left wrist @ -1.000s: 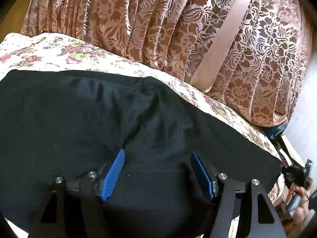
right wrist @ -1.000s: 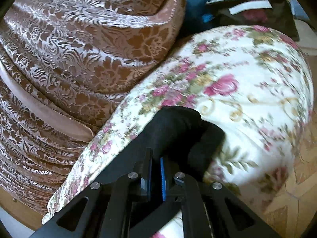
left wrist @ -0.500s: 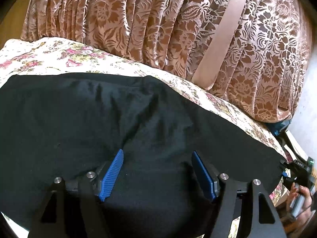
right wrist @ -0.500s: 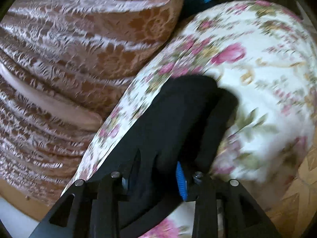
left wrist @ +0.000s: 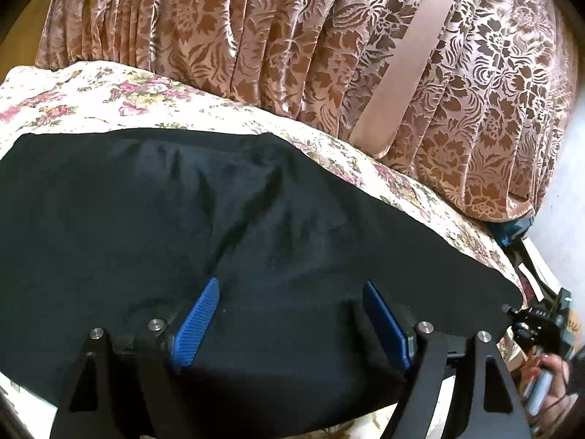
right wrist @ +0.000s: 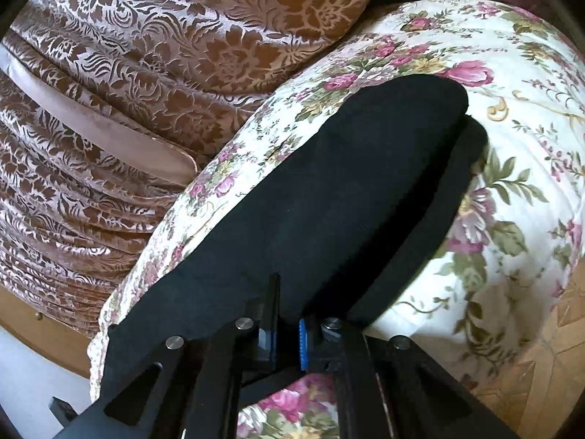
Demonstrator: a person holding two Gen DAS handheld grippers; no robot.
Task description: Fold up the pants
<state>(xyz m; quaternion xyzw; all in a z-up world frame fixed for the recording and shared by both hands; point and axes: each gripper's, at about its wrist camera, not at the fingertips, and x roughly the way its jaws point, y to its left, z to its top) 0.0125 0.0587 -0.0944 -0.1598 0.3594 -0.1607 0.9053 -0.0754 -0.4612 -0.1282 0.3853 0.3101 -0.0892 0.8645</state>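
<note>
Soft, limp black pants (left wrist: 256,226) want hem grips: right gripper (right wrist: 287,340) pinches fabric, left gripper (left wrist: 292,325) jaws are opening.

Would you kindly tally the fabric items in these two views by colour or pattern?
Black pants: 1
Cream cover with pink roses: 1
Brown and pink damask drape: 1
Total: 3

Black pants (left wrist: 256,226) flat on bedspread
</note>
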